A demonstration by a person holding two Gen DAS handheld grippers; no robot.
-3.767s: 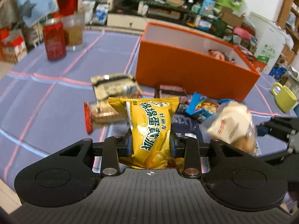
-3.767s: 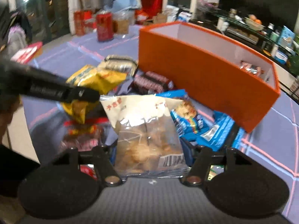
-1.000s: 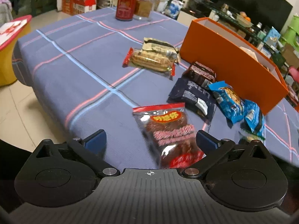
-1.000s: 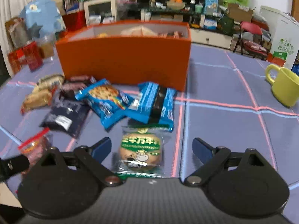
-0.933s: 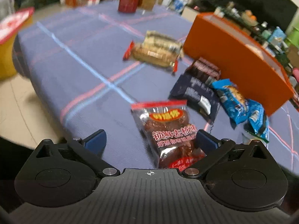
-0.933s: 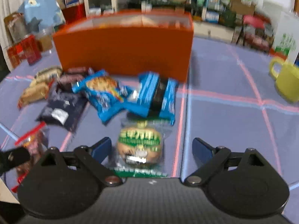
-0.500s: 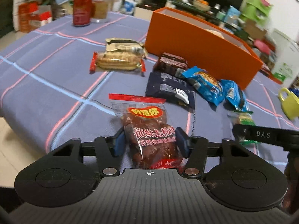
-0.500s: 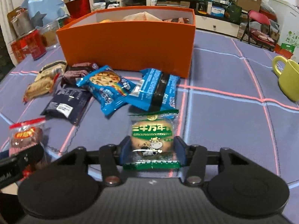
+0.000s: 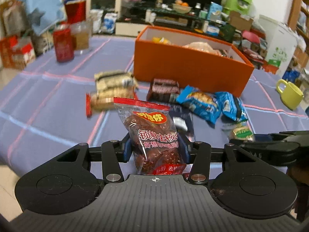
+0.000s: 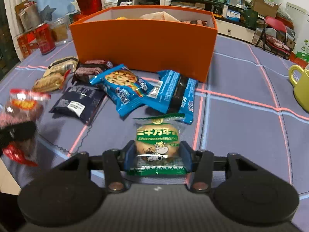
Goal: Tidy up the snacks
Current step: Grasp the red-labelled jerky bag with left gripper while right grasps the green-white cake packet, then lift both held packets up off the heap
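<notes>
Across the blue checked tablecloth [image 10: 241, 119], both grippers have just closed: the left gripper [image 9: 155, 148] clamps a red-topped clear packet of dark dried fruit [image 9: 152, 133], lifted now, the right gripper [image 10: 157, 153] a green-banded round biscuit packet [image 10: 157, 137]. Next stop, probably, the open orange cardboard box [image 10: 144, 46] behind.

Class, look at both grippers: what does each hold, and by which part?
The left gripper clamps the red date packet across its lower half; the right gripper clamps the green-labelled cake packet by its sides.

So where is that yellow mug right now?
The yellow mug stands at the right edge of the right wrist view, on the blue tablecloth, right of the orange box.
</notes>
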